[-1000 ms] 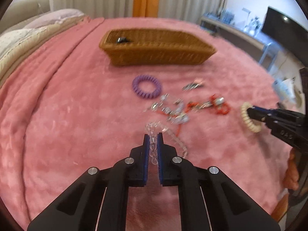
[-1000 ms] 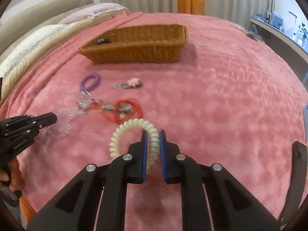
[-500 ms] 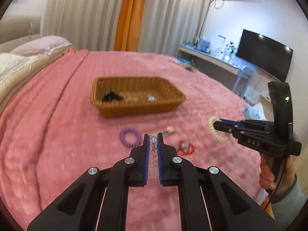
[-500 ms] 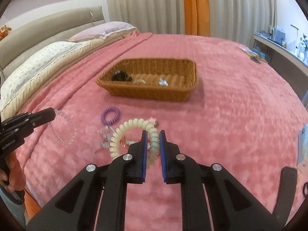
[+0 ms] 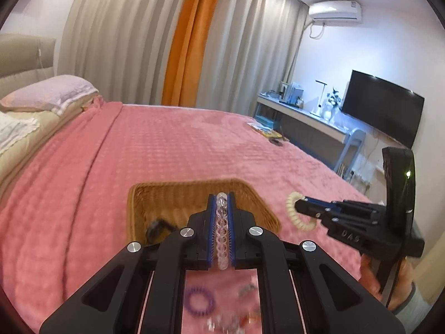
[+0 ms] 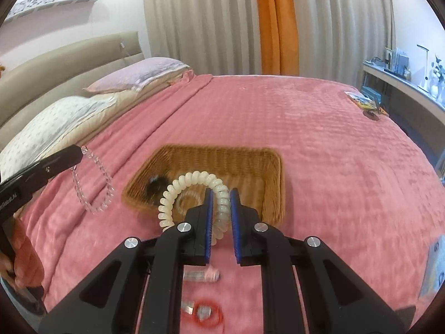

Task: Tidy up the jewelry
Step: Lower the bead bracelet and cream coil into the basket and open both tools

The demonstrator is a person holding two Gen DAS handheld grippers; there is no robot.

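Note:
My left gripper [image 5: 221, 198] is shut on a clear bead bracelet [image 5: 221, 231], held above the near edge of the wicker basket [image 5: 155, 194]. From the right wrist view the bracelet [image 6: 94, 192] hangs from the left gripper [image 6: 79, 150], left of the basket [image 6: 250, 167]. My right gripper [image 6: 221, 193] is shut on a cream spiral hair tie [image 6: 192, 183], held above the basket's near side. The right gripper [image 5: 299, 204] with the cream hair tie [image 5: 294, 211] shows at the right in the left wrist view. A black item [image 6: 154, 185] lies in the basket.
On the pink bedspread [image 6: 319, 144] below the grippers lie a purple spiral hair tie [image 5: 200, 303], a red cord piece [image 6: 207, 313] and a small pink clip [image 6: 201, 274]. Pillows [image 6: 69, 117] lie at the left. A desk [image 5: 306, 117] and TV [image 5: 383, 111] stand at the right.
Both grippers rose and moved forward toward the basket, each holding its piece. The basket is now just under the fingertips and the loose jewelry has dropped below them.

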